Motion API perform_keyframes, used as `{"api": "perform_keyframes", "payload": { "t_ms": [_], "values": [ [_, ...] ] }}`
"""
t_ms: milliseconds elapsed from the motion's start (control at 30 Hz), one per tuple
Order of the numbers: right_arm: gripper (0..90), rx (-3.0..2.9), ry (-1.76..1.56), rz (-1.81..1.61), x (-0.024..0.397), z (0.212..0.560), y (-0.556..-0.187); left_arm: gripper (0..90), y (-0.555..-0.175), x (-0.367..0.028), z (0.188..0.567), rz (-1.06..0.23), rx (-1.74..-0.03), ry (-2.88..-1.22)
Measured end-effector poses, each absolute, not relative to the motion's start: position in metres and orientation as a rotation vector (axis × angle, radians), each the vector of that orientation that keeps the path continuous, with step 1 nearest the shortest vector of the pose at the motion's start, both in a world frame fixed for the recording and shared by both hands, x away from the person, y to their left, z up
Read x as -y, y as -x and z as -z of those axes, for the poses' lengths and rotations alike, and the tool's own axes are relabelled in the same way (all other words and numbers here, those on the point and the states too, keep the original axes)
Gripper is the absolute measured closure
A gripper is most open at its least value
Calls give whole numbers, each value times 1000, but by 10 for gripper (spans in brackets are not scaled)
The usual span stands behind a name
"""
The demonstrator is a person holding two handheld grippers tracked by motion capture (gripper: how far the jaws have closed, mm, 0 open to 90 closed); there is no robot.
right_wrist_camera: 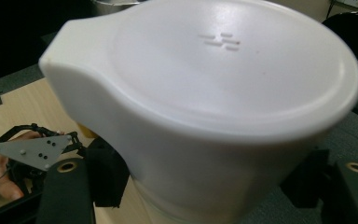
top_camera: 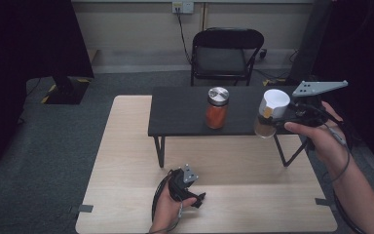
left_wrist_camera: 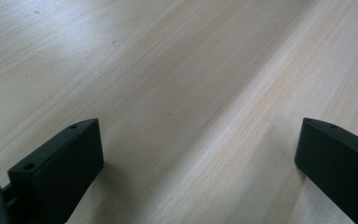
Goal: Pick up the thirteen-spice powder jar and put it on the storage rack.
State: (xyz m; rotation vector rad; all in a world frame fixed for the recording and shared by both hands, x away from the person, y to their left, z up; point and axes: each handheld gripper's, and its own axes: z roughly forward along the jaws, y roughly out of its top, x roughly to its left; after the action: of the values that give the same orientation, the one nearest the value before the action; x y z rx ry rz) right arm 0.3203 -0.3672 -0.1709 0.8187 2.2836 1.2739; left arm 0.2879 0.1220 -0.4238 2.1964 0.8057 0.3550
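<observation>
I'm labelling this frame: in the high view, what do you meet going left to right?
Left hand-held gripper → metal-lidded jar of orange contents → white-lidded jar → right hand-held gripper clamped on it.

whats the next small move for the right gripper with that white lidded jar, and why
Probably carry it a little further in over the black shelf and lower it upright beside the orange jar. The right gripper is shut on the white-lidded jar, which hangs at the shelf's right end. The left gripper rests open on the wooden table.
</observation>
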Motion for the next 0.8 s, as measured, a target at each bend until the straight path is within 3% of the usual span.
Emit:
{"api": "perform_keyframes", "payload": {
  "t_ms": [800],
  "values": [
    [306, -2246, -866, -1292, 352, 178, -345, 8, -287, -122, 424, -359, -811, -2192]
  ]
}}
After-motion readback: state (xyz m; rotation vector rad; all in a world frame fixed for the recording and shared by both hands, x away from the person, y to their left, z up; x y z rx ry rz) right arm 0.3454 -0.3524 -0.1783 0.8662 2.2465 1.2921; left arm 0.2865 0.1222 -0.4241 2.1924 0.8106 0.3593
